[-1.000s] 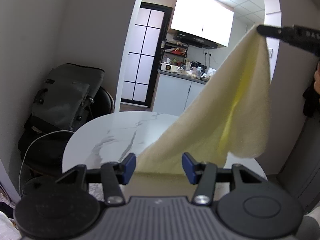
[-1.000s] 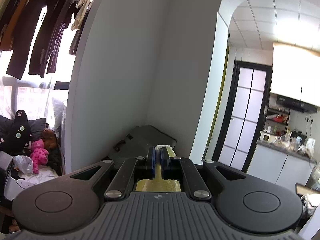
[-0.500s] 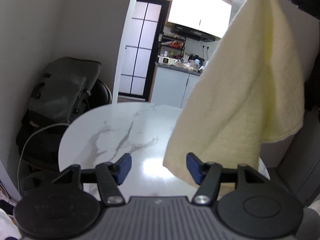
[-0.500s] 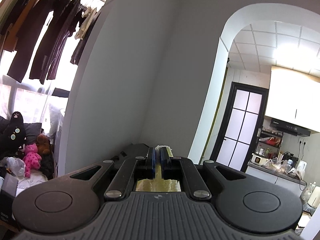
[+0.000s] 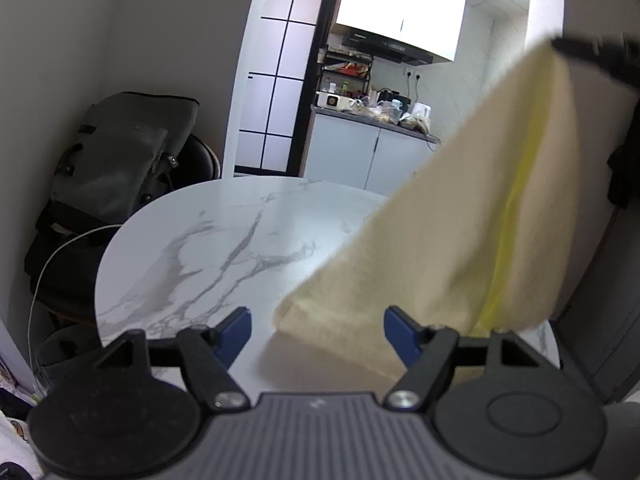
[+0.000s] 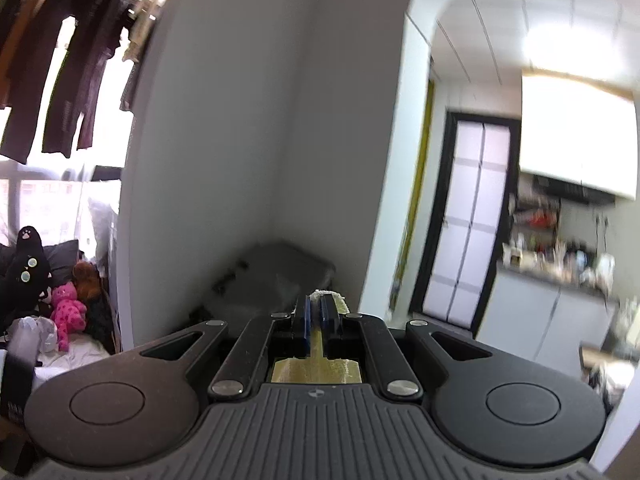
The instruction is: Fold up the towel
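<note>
While the right hand-held gripper (image 6: 318,312) stays... clamped on one towel (image 5: 460,232) corner, the cloth hangs down between the left hand-held gripper's (image 5: 318,330) opening, untouching jaws above the table (image 5: 208,240).

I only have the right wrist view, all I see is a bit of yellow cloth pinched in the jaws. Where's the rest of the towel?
Observer: The towel hangs from the right gripper down toward the marble table.
Operator: Does the left one have it?
Observer: No. The left gripper is opening; a low corner lies between its fingers, unpinched.
Operator: Anything on the table?
Observer: Nothing else shows on it.
</note>
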`<state>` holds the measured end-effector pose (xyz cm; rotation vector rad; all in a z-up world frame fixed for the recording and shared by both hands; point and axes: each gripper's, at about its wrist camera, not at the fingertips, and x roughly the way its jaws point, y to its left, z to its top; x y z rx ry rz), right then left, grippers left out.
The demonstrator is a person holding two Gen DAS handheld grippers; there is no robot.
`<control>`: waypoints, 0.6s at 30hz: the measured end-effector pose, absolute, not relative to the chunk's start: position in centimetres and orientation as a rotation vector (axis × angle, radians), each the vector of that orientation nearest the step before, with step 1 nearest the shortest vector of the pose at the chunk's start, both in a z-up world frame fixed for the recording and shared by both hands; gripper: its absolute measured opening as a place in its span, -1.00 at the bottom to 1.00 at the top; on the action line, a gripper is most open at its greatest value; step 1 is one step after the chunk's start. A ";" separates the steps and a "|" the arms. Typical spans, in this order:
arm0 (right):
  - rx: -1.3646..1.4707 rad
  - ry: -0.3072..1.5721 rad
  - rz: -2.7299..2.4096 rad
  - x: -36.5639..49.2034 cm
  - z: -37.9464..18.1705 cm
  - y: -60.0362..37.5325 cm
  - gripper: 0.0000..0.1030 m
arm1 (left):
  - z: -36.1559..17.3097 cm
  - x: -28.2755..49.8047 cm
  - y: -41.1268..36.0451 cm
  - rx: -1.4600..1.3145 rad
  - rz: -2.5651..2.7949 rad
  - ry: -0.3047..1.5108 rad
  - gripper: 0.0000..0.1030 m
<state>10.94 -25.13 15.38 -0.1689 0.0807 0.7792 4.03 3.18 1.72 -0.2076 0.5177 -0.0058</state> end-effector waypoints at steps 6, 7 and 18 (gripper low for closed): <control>-0.154 0.174 0.742 12.7 11.4 -26.6 -0.89 | 0.9 5.3 2.4 -0.164 -0.019 0.538 0.47; -0.156 0.198 0.739 13.0 10.3 -27.0 -0.89 | 0.8 5.5 2.4 -0.160 -0.018 0.541 0.47; -0.197 0.367 0.770 12.5 3.6 -28.4 -0.88 | 0.2 7.3 2.8 -0.135 0.000 0.555 0.43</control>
